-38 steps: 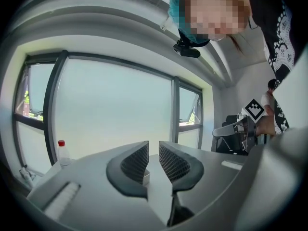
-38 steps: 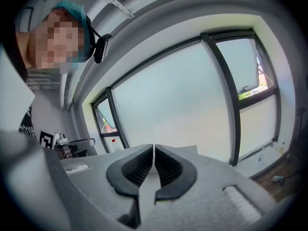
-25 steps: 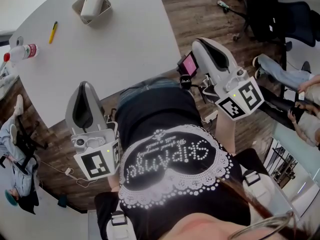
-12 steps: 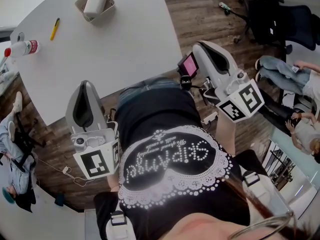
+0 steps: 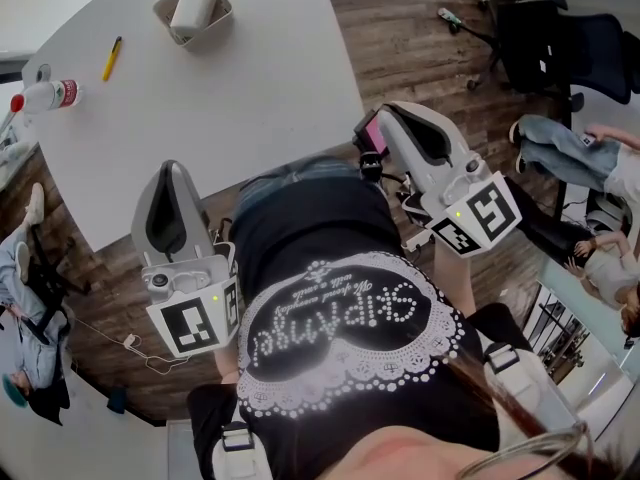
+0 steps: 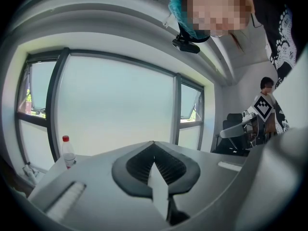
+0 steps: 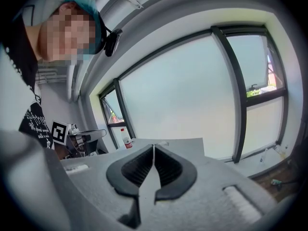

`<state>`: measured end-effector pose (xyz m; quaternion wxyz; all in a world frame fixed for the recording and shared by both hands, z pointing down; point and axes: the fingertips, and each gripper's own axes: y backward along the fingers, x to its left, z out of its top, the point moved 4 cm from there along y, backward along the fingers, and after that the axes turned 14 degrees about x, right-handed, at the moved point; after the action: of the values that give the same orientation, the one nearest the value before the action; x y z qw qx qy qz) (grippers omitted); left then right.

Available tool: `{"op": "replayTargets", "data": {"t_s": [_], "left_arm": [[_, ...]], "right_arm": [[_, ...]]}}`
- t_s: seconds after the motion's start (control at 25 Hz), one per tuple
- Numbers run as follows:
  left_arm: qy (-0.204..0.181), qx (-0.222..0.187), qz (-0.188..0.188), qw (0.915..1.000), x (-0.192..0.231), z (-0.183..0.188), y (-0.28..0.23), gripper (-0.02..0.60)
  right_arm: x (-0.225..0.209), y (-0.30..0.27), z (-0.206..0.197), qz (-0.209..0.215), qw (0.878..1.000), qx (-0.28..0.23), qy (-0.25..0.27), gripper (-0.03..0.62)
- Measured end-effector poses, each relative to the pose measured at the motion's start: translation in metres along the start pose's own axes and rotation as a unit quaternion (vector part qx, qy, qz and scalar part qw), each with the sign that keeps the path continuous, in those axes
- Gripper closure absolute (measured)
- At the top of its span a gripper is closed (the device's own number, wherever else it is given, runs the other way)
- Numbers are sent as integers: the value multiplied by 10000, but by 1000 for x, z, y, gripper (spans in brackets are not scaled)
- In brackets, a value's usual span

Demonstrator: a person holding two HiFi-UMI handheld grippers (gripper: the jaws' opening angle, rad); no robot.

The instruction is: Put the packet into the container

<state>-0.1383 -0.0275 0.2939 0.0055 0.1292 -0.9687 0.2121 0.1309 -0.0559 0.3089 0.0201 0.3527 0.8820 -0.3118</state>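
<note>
A white packet (image 5: 193,6) lies inside the grey container (image 5: 170,30) at the far end of the white table (image 5: 230,98). Both grippers hang close to my body, off the table's near edge and well away from the container. My left gripper (image 5: 172,170) is shut with nothing between its jaws, which meet at the tips in the left gripper view (image 6: 154,143). My right gripper (image 5: 385,113) is also shut and empty; its ribbed pads close together in the right gripper view (image 7: 153,147). Neither gripper view shows the packet or the container.
A yellow pen (image 5: 110,58) and a red-capped bottle (image 5: 45,96) lie on the table's left side; the bottle (image 6: 68,151) also shows in the left gripper view. Office chairs (image 5: 570,38) and seated people's legs (image 5: 560,148) are at the right, over wooden floor.
My right gripper has dropped slightly and drawn in toward my body. The left gripper has stayed put, and the packet still lies in the container.
</note>
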Motion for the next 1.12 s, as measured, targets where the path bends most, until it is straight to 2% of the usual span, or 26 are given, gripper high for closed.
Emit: {"op": "replayTargets", "data": {"t_s": [0.4,1.12], "left_arm": [[19,-5,-16,10000,0,1,-1,577],[18,45,-113,9999,3,1,-7,577]], "right_arm": [[2,0,8,30,9999,-142,39,591],[0,-3,12,-100,9999,-110,48,591]]}}
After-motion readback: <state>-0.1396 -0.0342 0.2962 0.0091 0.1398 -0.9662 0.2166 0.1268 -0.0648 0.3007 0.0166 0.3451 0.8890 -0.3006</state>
